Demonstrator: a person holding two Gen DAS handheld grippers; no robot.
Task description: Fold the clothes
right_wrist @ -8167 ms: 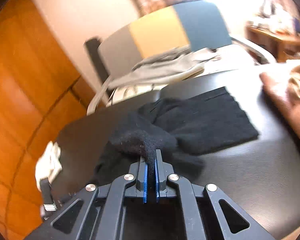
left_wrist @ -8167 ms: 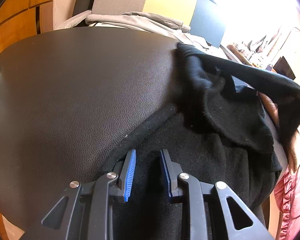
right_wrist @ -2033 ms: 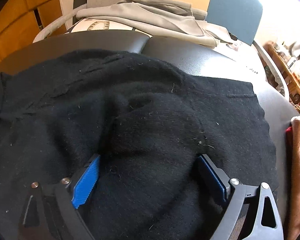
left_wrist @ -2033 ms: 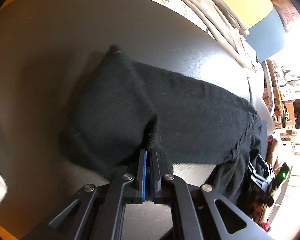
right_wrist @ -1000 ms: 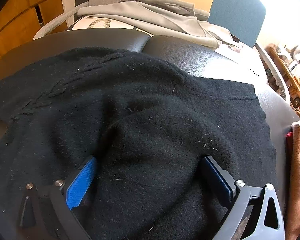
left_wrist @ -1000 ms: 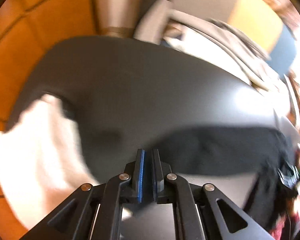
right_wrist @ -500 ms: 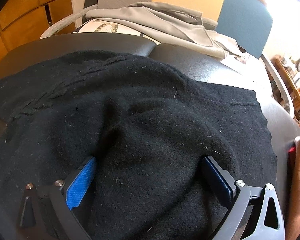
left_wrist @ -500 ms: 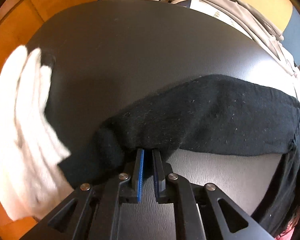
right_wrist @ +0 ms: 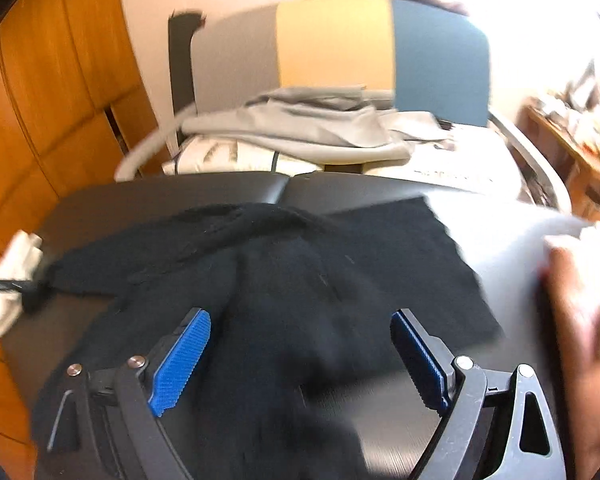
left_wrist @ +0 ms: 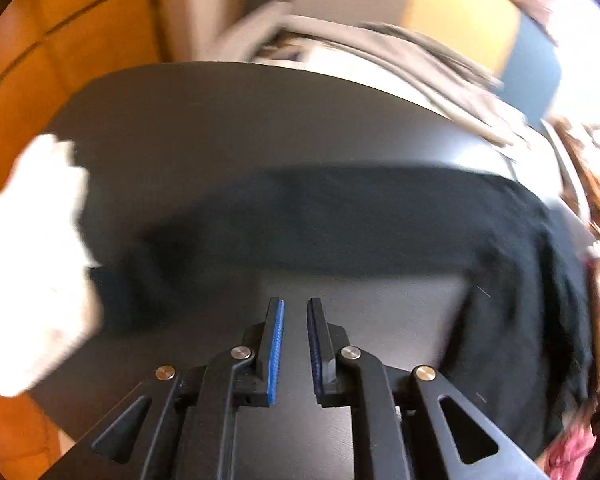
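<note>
A moment ago the left gripper [left_wrist: 295,308] was pinching the black sweater's [right_wrist: 308,280] sleeve edge; now its jaws are opening with nothing between them, and the sleeve [left_wrist: 320,216] lies stretched out across the dark table [left_wrist: 260,120] ahead of it. The right gripper [right_wrist: 300,332], earlier pressed down into the bunched knit with its jaws at full spread, has lifted clear, and its jaws are closing a little above the cloth. The sweater looks flatter than before, though the blur makes that hard to judge.
</note>
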